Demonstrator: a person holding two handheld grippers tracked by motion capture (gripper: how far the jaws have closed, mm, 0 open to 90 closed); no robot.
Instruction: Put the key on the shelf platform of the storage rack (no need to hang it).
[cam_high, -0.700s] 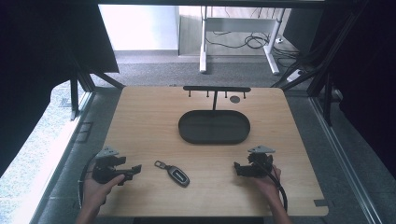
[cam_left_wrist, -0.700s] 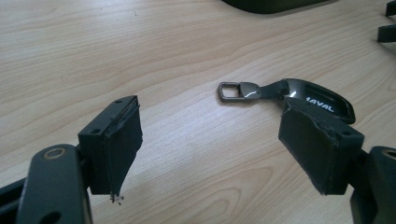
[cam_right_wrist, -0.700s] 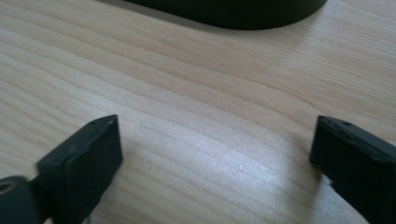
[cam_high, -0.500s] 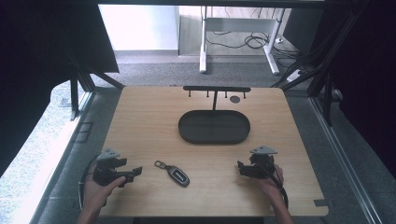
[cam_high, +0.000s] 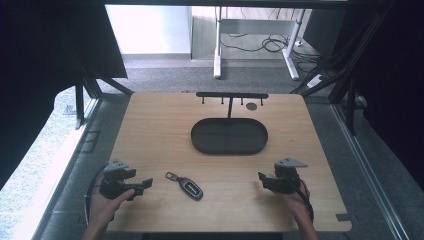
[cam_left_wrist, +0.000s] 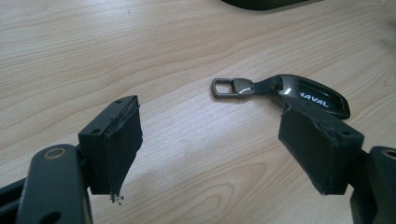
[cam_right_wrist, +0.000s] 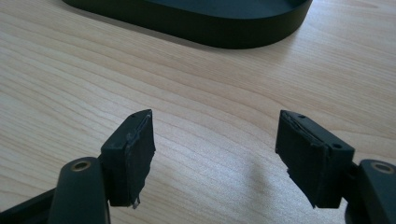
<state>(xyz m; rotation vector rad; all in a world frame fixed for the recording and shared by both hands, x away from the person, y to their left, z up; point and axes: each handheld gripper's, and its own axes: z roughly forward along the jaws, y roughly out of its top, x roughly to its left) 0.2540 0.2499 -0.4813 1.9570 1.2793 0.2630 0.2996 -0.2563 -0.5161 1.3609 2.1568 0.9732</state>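
A black car key fob (cam_high: 189, 186) with a metal clip lies on the wooden table (cam_high: 160, 130), near the front edge and left of the middle. My left gripper (cam_high: 145, 184) is held low just left of it, open, jaws aimed at the key. In the left gripper view the fob (cam_left_wrist: 312, 93) lies just beyond the right jaw and its clip (cam_left_wrist: 232, 87) ahead of the gap of the left gripper (cam_left_wrist: 210, 144). My right gripper (cam_high: 262, 178) rests open at the front right with nothing between its jaws, and in its own view the right gripper (cam_right_wrist: 215, 149) faces bare wood.
A black oval tray (cam_high: 229, 150) sits at the table's centre, with its near wall (cam_right_wrist: 201, 23) ahead of the right gripper. Behind it stands a black rack with hooks (cam_high: 231, 95). A small dark disc (cam_high: 251, 106) lies by the rack.
The right gripper has drifted slightly to the right. The left gripper and the key are where they were.
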